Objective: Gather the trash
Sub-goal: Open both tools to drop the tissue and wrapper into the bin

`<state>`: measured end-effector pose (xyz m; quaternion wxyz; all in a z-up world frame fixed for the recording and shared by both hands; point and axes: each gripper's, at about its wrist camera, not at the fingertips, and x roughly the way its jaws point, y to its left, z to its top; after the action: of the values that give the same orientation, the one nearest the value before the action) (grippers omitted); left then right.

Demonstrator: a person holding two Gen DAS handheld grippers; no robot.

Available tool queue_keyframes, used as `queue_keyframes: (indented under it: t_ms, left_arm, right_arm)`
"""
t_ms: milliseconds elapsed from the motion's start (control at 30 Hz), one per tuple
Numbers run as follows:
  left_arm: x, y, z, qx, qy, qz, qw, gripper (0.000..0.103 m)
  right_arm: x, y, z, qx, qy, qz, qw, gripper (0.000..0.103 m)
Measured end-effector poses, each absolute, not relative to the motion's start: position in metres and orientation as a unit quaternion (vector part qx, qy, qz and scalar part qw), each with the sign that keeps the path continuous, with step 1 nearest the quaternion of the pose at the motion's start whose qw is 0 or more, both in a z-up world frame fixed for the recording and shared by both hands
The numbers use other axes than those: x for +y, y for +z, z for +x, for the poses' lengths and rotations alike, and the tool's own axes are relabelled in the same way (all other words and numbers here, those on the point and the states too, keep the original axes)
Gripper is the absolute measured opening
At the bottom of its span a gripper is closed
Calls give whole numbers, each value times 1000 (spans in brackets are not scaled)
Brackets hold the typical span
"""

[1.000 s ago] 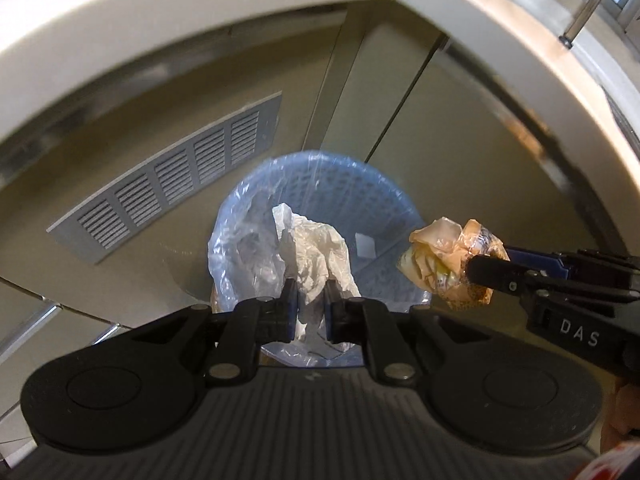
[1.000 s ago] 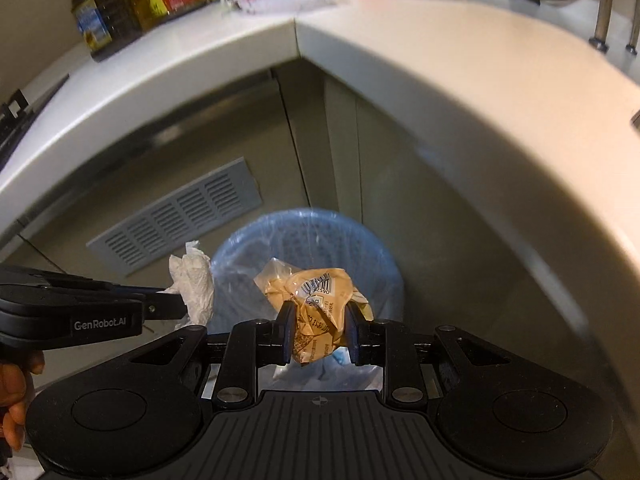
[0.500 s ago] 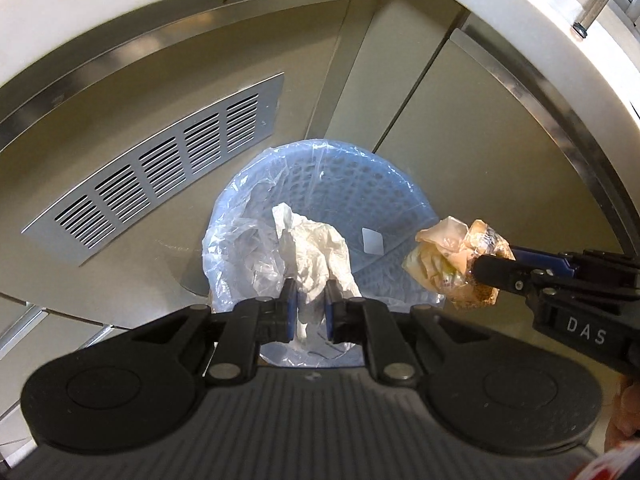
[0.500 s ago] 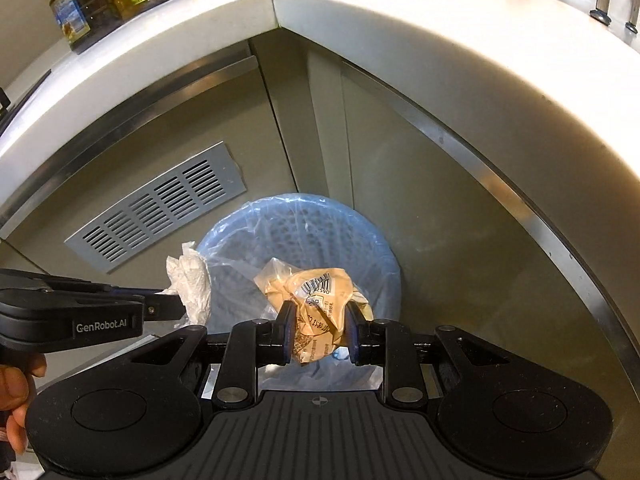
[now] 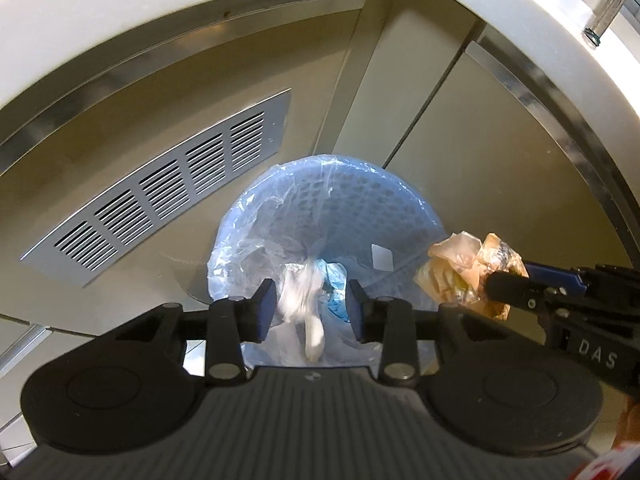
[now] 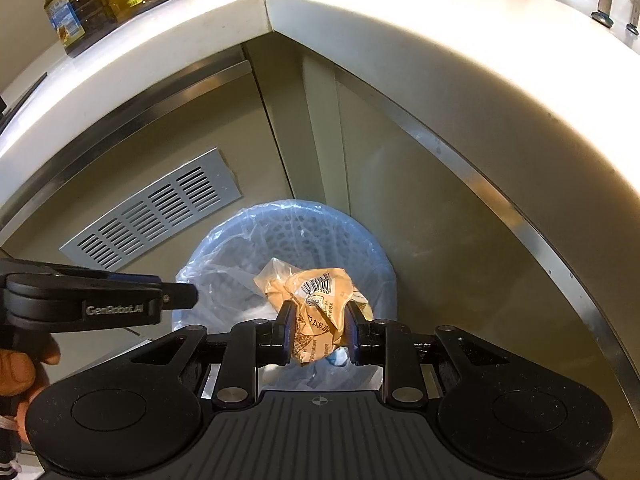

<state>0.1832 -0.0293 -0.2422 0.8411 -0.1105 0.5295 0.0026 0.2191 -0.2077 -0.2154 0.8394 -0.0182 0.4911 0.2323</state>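
Observation:
A blue mesh trash bin (image 5: 360,216) lined with a clear plastic bag stands on the floor below the counter corner; it also shows in the right wrist view (image 6: 320,228). My left gripper (image 5: 312,312) is open above the bin, and a white crumpled tissue (image 5: 304,300) is blurred between its fingers, dropping into the bin. My right gripper (image 6: 318,332) is shut on a crumpled orange wrapper (image 6: 320,300) with a barcode, held above the bin's right side. The wrapper also shows in the left wrist view (image 5: 460,272).
A white countertop (image 6: 400,40) curves overhead with beige cabinet fronts and a metal vent grille (image 5: 160,196) below. Oil bottles (image 6: 80,4) and other packets stand on the counter at the back left.
My left gripper has opened and let go of the white tissue, which is falling into the bin. Both grippers moved lower toward the bin. The right gripper still holds the wrapper.

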Motion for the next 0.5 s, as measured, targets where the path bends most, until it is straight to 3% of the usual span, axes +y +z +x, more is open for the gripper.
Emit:
queue_keyframes:
  t_ms: [500]
  left_arm:
    - [-13, -239, 165, 528, 21, -126, 839, 33]
  right_arm:
    - [-196, -216, 221, 486, 240, -11, 840, 26]
